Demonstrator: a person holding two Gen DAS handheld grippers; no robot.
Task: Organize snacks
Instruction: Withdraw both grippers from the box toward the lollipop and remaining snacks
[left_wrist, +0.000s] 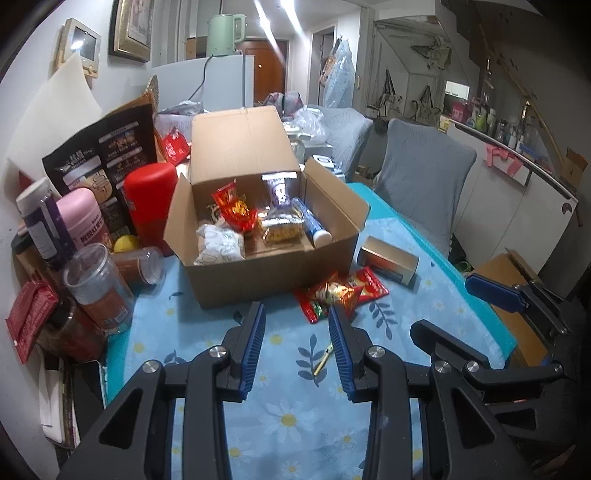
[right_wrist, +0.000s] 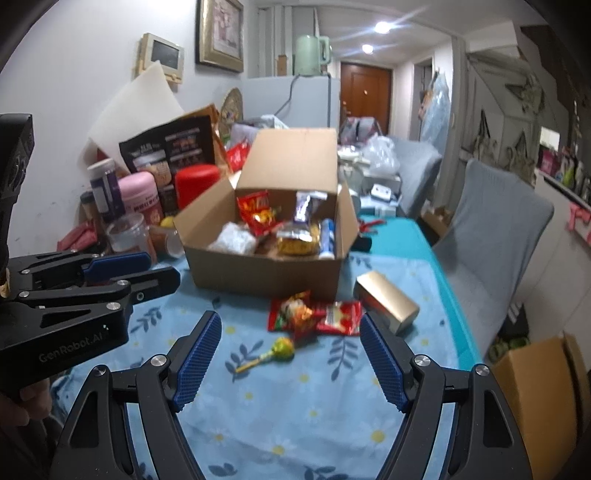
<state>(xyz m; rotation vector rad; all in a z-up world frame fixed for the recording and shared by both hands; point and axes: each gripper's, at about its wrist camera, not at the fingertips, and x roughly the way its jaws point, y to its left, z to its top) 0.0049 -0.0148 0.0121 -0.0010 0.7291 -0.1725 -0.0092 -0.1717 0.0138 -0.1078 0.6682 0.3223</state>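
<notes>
- The bench wears a soft blue cloth printed with daisies and leaves, teal along its far edge.
- Open cardboard box sits mid-bench, flaps up. Inside: a crinkly red snack bag at 11 o'clock, a white lumpy pouch at 8, a clear pack of yellow bits in the middle, and a blue-and-white tube along the 3 o'clock wall.
- Just outside the box's front, loose on the cloth: two shiny red foil packets, touching each other, and a lollipop with a green-yellow wrapper nearer the camera.
- Smooth gold rectangular box lies at 3 o'clock of the packets.
- Jars and tins crowd 9 o'clock: a pink tin, a red canister, a clear plastic jar.
- Left tool: ribbed blue pads drawn narrow, nothing gripped.
- Right tool: spread wide, empty, framing the lollipop.
</notes>
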